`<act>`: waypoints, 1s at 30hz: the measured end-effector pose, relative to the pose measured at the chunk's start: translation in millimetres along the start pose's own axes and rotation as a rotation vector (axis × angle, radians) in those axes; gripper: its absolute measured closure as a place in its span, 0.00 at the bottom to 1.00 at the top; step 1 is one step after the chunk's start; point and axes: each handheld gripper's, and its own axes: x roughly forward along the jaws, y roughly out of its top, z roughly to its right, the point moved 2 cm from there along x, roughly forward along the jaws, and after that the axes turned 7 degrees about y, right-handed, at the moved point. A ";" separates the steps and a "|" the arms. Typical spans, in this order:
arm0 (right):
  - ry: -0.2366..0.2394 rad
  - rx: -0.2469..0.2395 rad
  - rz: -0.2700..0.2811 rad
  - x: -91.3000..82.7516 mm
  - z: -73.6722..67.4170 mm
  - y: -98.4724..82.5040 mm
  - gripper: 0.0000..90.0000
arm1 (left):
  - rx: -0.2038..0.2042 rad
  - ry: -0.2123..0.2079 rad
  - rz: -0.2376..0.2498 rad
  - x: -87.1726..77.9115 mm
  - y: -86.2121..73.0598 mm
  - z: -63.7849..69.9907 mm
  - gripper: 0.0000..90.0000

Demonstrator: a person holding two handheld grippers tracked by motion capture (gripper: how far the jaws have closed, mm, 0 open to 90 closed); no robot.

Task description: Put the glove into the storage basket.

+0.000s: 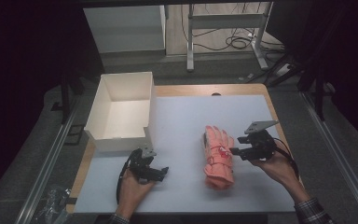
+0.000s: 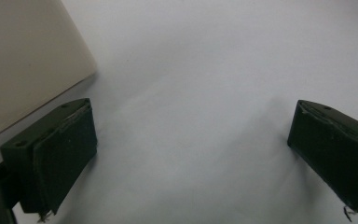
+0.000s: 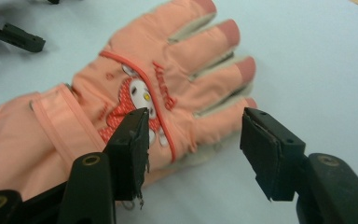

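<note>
The pink glove lies flat on the bench. My right claw hangs released beside it, ready to grab; my left claw rests open, clear of the work.

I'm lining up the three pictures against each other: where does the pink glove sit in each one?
High view: the pink glove lies right of centre on the white mat, fingers pointing away from the person, beside the right tool.
Left gripper view: not in it.
Right gripper view: the glove spreads across the left and centre, fingertips at upper right, behind the open jaws.
Shared landmark: the white mat, under everything.
</note>
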 end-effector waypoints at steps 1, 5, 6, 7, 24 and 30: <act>-0.006 0.006 0.002 -1.6 1.1 -2.5 0.47 | -0.009 -0.001 0.004 0.3 0.0 0.6 0.01; -0.017 0.059 0.018 -6.3 4.2 -13.4 0.45 | -0.010 -0.001 0.003 0.3 0.0 0.7 0.01; -0.016 0.076 0.019 -6.8 4.9 -16.3 0.44 | -0.010 -0.001 0.003 0.3 0.0 0.7 0.01; -0.014 0.088 0.020 -7.3 5.0 -19.4 0.44 | -0.009 -0.001 0.003 0.3 0.0 0.7 0.01; -0.022 0.111 0.028 -7.9 -6.3 -84.2 0.61 | -0.002 0.000 -0.001 -0.1 -0.1 0.3 0.01; 0.008 0.134 0.046 -2.2 -16.5 -102.3 0.80 | -0.002 0.000 -0.002 -0.1 -0.1 0.3 0.01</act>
